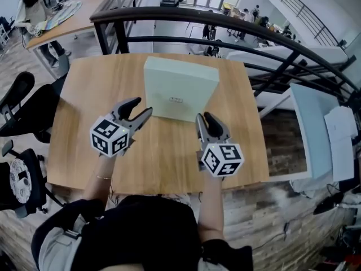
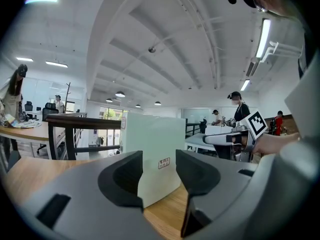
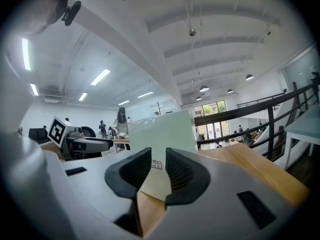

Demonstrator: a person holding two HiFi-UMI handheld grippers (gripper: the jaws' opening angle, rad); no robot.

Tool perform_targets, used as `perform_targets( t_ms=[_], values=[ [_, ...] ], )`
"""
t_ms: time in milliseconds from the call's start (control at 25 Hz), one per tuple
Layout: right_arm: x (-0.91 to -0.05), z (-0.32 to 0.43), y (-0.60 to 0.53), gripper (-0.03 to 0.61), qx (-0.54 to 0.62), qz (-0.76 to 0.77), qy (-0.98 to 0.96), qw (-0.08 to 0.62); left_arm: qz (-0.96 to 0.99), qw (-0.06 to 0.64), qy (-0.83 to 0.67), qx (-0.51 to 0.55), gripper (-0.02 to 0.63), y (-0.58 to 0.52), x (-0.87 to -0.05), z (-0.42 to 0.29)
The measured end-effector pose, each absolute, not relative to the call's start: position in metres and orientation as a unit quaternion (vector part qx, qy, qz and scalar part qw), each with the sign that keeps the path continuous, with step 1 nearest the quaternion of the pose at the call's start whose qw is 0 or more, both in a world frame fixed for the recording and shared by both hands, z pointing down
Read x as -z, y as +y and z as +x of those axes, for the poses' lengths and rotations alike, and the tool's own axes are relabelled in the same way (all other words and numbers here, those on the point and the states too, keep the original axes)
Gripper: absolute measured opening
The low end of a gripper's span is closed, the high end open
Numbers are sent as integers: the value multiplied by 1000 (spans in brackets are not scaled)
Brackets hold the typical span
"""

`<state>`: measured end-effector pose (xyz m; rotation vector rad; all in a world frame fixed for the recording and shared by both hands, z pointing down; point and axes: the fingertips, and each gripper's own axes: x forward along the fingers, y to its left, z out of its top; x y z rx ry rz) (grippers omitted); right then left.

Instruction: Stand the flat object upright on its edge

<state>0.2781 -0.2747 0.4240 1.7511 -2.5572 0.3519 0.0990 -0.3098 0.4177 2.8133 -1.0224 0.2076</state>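
Two grippers are held low over the wooden bench (image 1: 84, 106), just short of the pale green flat box (image 1: 180, 86), which is stood upright on its edge at the bench's middle, its small label (image 1: 176, 100) turned toward them. The jaws of the left gripper (image 1: 144, 106) are spread wide, those of the right gripper (image 1: 203, 116) are parted more narrowly; nothing is pinched by either

- A pale green box (image 1: 179, 89) sits on the wooden worktop (image 1: 90, 106).
- The left hand-held gripper (image 1: 144, 106), jaws apart, points at its near left corner.
- The right hand-held gripper (image 1: 203, 117), jaws narrower, is just beside its near right corner.
- A dark railing (image 1: 225, 24) curves beyond.
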Motion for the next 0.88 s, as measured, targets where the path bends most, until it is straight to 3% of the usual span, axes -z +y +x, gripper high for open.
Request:
perform_targets(
  t_ms=[160, 400, 880],
  values=[
    [-418, 279, -270, 61, -115, 547, -829, 9, 931, 77, -352, -60, 157, -300, -413, 103],
    [-403, 280, -246, 44, -111, 522, -845, -13, 926, 76, -366, -61, 52, -275, -412, 118],
    [-386, 284, -214, 37, -108, 493, -862, -45, 915, 72, -395, -36, 43, -242, -395, 121]
  ],
)
